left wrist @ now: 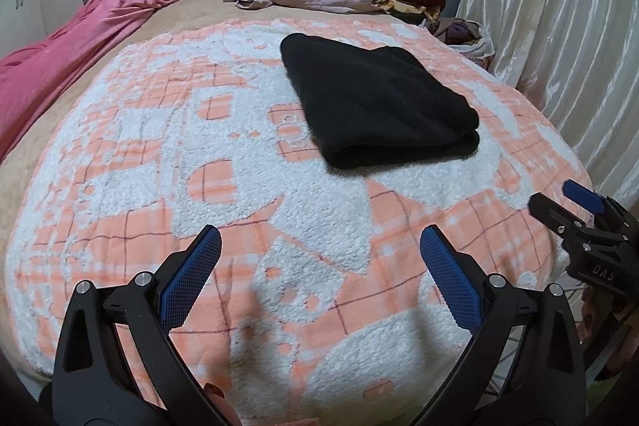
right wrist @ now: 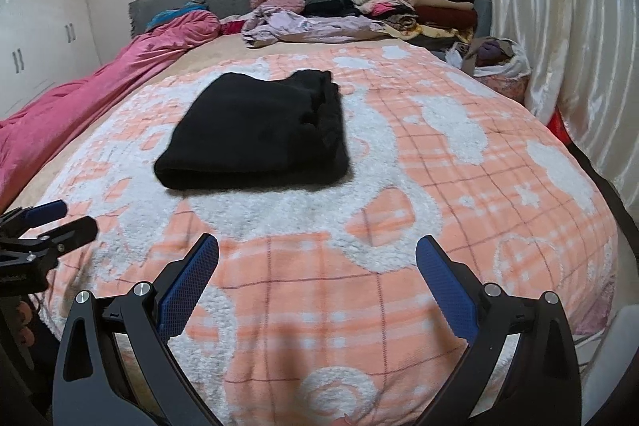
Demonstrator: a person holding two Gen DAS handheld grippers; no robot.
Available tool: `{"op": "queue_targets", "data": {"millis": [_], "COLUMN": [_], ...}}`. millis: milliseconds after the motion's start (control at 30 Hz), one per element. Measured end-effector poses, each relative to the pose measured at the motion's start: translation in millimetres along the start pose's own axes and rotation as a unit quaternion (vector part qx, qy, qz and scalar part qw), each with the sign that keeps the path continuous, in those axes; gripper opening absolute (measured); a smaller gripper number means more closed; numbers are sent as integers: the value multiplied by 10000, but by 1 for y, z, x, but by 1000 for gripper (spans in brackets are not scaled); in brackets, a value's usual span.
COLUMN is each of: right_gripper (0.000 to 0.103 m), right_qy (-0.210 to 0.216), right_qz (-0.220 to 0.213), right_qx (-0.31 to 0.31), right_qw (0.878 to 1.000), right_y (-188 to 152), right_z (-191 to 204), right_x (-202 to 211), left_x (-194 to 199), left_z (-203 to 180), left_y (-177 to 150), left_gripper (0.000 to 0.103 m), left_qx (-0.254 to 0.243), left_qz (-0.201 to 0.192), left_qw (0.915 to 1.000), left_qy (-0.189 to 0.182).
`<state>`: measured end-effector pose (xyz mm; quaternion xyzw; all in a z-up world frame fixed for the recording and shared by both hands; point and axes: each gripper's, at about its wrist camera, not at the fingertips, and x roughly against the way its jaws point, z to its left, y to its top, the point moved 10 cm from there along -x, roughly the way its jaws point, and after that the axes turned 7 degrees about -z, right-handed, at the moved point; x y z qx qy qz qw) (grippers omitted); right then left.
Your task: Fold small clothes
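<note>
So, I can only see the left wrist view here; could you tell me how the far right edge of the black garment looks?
Observer: In the right wrist view, the black garment shows stacked layers, slightly uneven, along that edge.
Operator: Thank you. Is the right gripper holding anything?
Observer: No, the right gripper is open and empty, above the peach blanket.
Operator: Anything to the far left of the bed?
Observer: White cupboard doors with dark handles.

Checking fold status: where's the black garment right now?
The folded black garment lies flat on the orange-and-white blanket, mid-bed: right of centre in the left wrist view, left of centre in the right; both grippers open, clear of it.
</note>
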<state>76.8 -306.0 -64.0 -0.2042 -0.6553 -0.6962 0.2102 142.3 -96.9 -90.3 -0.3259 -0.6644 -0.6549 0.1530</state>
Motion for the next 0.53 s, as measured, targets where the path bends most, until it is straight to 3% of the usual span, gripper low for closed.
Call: {"op": "queue_targets", "data": {"millis": [167,300,433,500,533], "right_gripper": [99,99,98,98,98], "right_qy": [-549,-1287,-2401,-2918,-3347], "right_qz": [-51,-195,-169,-164,-216], "right_qx": [-325,-654,-1217,-1400,-1465], "right_qw": [9980,9893,9629,9460,9306], "right_y": [-3,-8,-32,-46,-56], "right_z": [-40,-100,-200,-245,-279], "right_x": [6,23,57,74,91], "left_x": [-2,4,11,19,24], "left_z": [34,81,165,218,239], "left_y": [8,27,46,54,56], "left_gripper": [93,93,93,93,93], "left_qx": [269,573,1133,1349,1421], "left_qz": [-8,-156,-191,-234,-248], "left_qw": [9993,9966,9871,9794,9758], "left_qy": [251,573,1119,1484,1644]}}
